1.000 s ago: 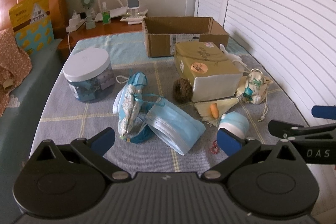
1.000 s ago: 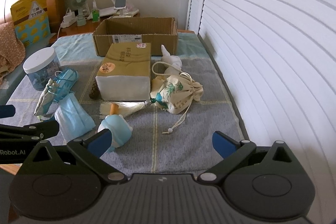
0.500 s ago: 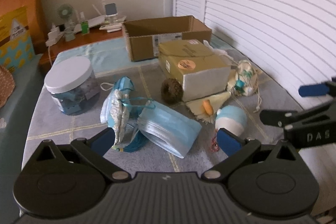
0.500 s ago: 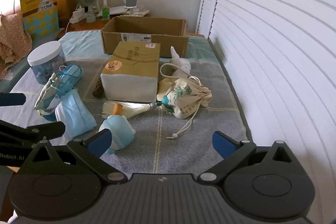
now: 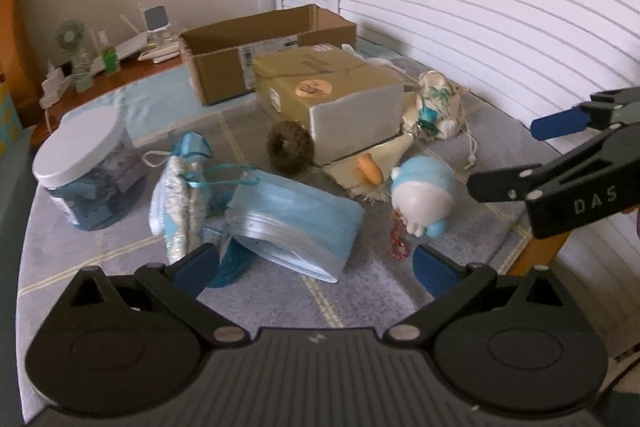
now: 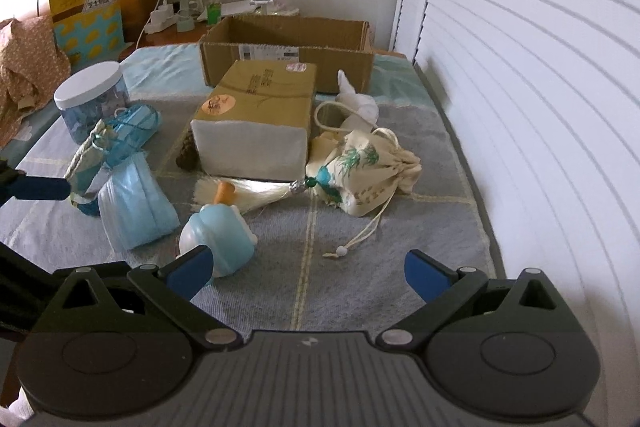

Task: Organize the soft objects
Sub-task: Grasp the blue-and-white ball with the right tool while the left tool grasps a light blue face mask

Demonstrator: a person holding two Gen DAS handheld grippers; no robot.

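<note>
- We see the left gripper low over the near edge of the grey checked mat, fingers spread wide, nothing between them.
- Right gripper likewise spread wide and empty, above the mat's near right part; in the left view it enters from the right edge.
- Nearest soft item: stack of blue face masks, lying just ahead of the left gripper's fingers.
- Just left of the stack we note a patterned mask bundle with blue cords, standing on edge.
- Right of the stack: blue-and-white plush toy, on its side; a small red trinket touches its near side.
- Behind the toy: cream tassel flat on the mat, an orange piece resting on it.
- Drawstring pouch with green print, right of the tassel, cord trailing toward us.
- Mid-field: olive carton, closed; brown fuzzy ball touching its left corner.
- Left: clear jar with white lid, upright.
- White cloth item behind the pouch; kind unclear.
- Far: open cardboard box, upright at the mat's back edge.
</note>
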